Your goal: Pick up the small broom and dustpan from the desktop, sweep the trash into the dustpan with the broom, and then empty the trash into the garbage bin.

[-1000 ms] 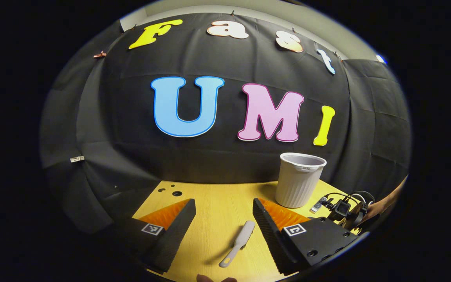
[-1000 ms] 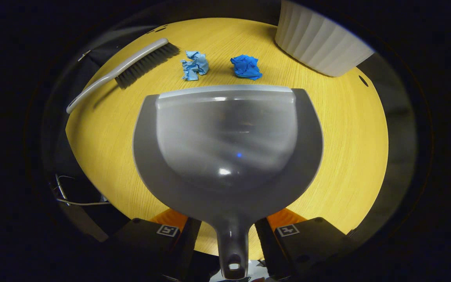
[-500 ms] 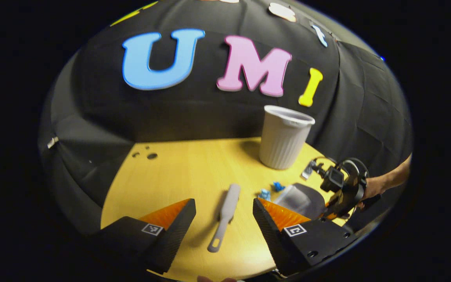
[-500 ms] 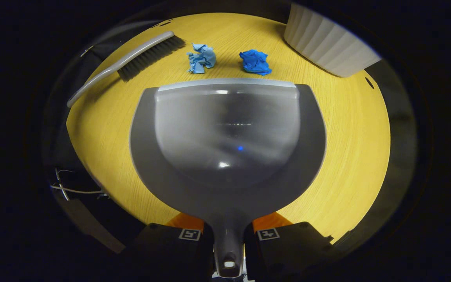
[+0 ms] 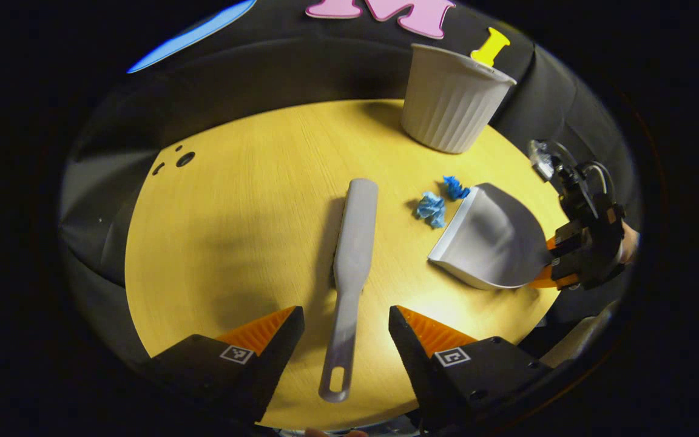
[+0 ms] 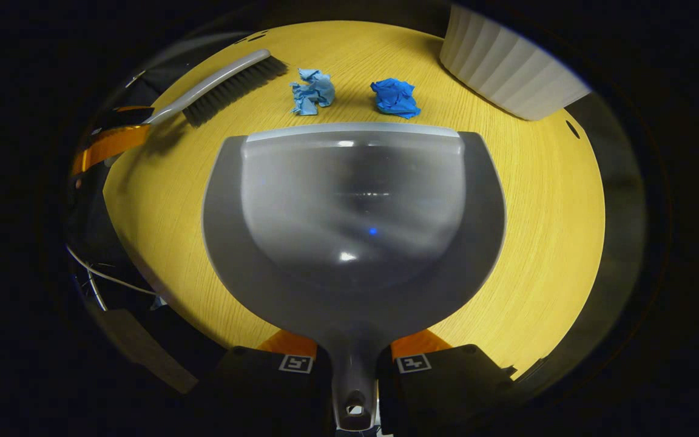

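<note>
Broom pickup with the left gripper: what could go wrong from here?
1. The left gripper is open astride the thin handle of the broom, which lies flat on the table; the fingers may scrape the table or spin it.
2. A swinging brush end could scatter the two paper wads lying before the dustpan that the right gripper holds.
</note>
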`<state>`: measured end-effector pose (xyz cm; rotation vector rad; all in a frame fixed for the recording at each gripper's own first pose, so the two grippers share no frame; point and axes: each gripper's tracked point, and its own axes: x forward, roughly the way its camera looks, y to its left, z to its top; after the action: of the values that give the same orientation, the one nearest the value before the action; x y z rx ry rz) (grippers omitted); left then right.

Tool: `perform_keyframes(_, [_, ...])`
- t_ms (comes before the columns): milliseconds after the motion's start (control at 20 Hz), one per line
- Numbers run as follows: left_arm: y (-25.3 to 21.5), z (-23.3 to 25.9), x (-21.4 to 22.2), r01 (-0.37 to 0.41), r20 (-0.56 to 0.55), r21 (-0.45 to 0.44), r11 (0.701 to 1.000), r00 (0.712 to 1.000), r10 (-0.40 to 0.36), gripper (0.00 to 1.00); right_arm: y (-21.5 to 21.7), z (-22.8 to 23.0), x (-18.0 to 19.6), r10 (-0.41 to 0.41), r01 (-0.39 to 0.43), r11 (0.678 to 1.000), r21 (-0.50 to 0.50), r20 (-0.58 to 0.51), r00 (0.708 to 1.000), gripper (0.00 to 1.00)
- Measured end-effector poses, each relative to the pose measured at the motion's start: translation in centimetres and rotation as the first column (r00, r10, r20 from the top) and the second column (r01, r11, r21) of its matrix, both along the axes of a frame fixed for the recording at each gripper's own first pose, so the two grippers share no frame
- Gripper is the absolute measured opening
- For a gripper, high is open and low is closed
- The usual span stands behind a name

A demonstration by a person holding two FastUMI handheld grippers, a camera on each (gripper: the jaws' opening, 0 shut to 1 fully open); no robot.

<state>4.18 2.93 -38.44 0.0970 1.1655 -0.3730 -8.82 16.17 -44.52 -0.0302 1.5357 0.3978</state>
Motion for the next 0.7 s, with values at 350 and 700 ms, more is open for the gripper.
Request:
perform_keyframes(350, [-0.2,-4.1,0.2,0.079,-0.140,0.084,0.993,0.988,-0.067,0.90,0.0,-0.1,0.0,0.009,-0.009,1.000,0.008,-0.007,1.000,0.35])
perform_keyframes(700, [-0.4,-5.5,0.7,0.138,-0.189,0.129,0.982,0.976,-0.113,0.85,0.0,0.0,0.0,0.023,-0.022,1.000,0.016,-0.009,1.000,0.35])
